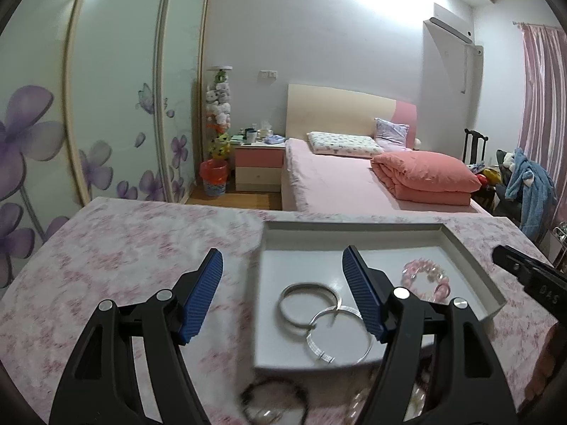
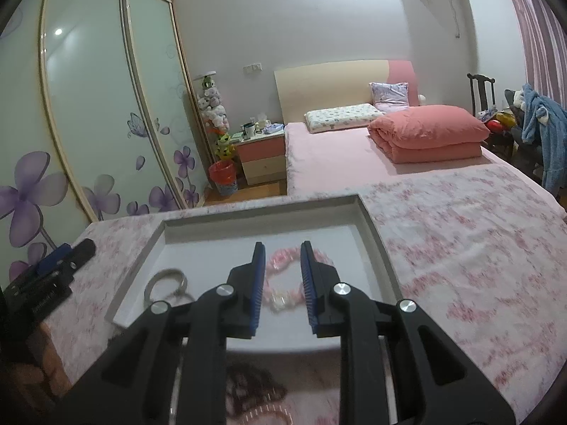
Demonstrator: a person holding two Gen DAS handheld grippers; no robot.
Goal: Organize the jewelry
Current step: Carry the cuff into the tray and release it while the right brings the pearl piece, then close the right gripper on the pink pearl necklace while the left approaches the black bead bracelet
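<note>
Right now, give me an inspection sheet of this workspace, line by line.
Surface: pink floral cloth.
Job's things: white tray holds two silver bangles, overlapping, and a pink bead bracelet; more jewelry near the tray's front edge, blurred.
Clutter: nothing seen.
Grippers: left tongs open wide, empty; right tongs open slightly, empty, over the bracelet.
Cables: nothing seen.
Surroundings: bed, nightstand, wardrobe.

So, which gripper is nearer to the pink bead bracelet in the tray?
Right. The right gripper hangs over the pink bead bracelet, framing it between its fingers; the left gripper is over the silver bangles beside it.
</note>
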